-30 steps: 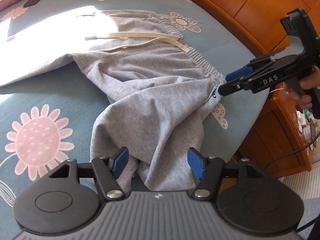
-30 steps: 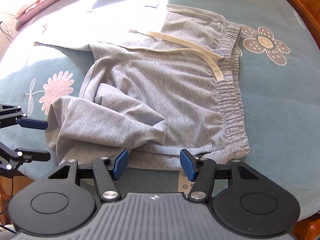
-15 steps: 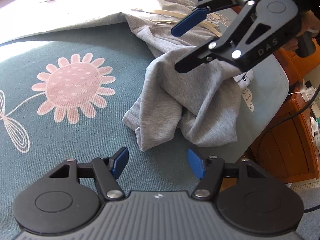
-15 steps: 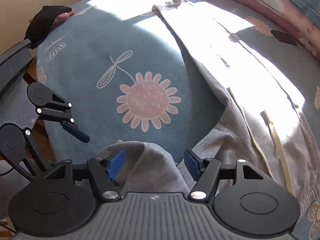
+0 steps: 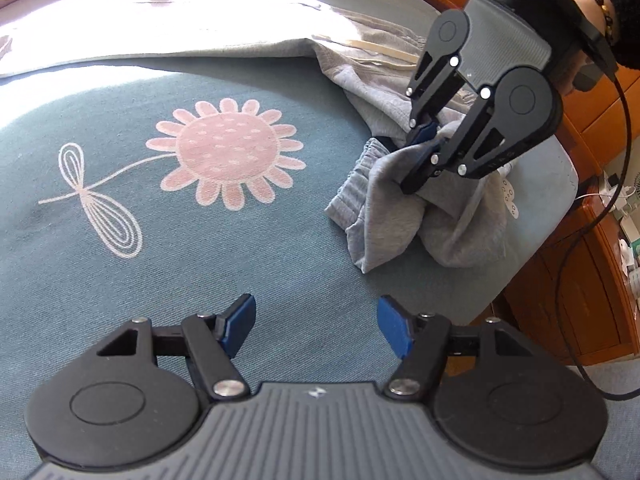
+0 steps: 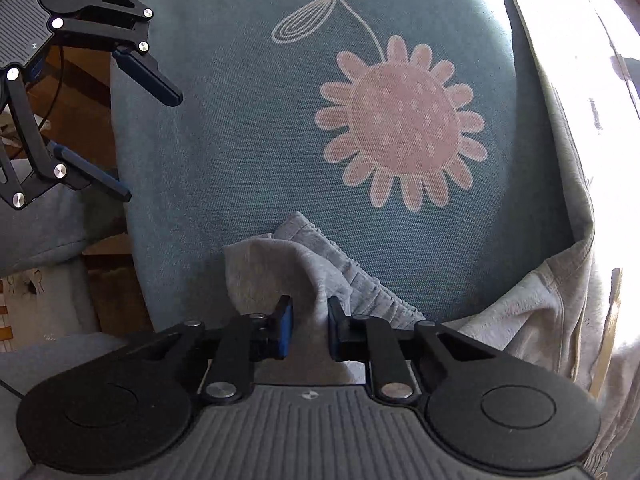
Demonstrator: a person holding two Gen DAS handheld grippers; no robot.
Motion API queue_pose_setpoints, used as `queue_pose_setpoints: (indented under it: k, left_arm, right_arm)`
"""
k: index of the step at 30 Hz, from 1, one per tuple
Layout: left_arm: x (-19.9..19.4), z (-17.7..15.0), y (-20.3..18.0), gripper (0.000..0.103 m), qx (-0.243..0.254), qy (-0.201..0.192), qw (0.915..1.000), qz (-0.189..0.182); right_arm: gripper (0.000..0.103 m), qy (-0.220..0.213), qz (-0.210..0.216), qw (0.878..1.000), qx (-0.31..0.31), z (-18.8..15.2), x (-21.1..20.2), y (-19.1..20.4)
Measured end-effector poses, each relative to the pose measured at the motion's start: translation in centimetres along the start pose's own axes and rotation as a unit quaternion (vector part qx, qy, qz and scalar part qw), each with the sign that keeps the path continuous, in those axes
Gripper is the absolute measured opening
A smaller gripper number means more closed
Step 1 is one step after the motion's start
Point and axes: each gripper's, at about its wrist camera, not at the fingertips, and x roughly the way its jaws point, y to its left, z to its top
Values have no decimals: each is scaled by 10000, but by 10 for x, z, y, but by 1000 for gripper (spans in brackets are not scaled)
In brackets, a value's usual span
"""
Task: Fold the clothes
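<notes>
Grey jersey: trousers (image 5: 404,216) lie on a teal bedspread (image 5: 200,260) with a pink flower print (image 5: 228,152). One leg runs off flat into the sun patch; the waistband end with its cream drawstring (image 5: 384,50) sits near the bed's edge, and the other leg is bunched in a heap by that edge.

Right gripper (image 6: 310,326) points down into the heap, fingers closed tight on a pinch of cloth next to the ribbed cuff (image 6: 360,284). Fabric rises in a peak between the pads. Judged purpose: hold near the cuff so the crumpled leg can be drawn out straight.

Left gripper (image 5: 316,326) hangs over bare bedspread just short of the heap, fingers well apart, nothing between them. Likely placed to take a second point on the cuff.

Fold itself not yet begun; leg needs flattening first. Wooden bed frame (image 5: 600,280) just beyond the edge, so slack cloth could slide off.
</notes>
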Motion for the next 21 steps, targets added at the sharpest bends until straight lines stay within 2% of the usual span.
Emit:
queue_pose_setpoints:
  k: [4,8,10,12,17,19,20,21]
  left_arm:
    - [-5,-1,7,67,41,-93,9999,9]
    - [4,6,-3,67,577,-292,9979,-52]
    - [17,12,-15,67,1077,-334,9935,-128]
    - [34,17,-31,67,1672,-355,9850,-218]
    - [72,27,-69,63,2907,-430,9549,-423]
    - [82,28,-80,54,3260,-509,9431,-418]
    - [86,30,-84,45,3337,-483,9406,-393]
    - [92,31,-88,30,3414,-419,9383,-350]
  right_arm:
    - [7,-139,187,9989,406,-2,-17,5]
    - [7,-161,273,9978,585,-4,-26,10]
    - [7,-192,306,9968,712,-6,-28,10]
    - [7,-256,329,9955,850,-11,-28,8]
    - [7,-477,407,9920,1098,-26,-29,4]
    - [7,-579,431,9905,1174,-34,-30,3]
    - [7,-634,454,9894,1223,-39,-31,2]
    - [7,-704,475,9879,1297,-45,-31,1]
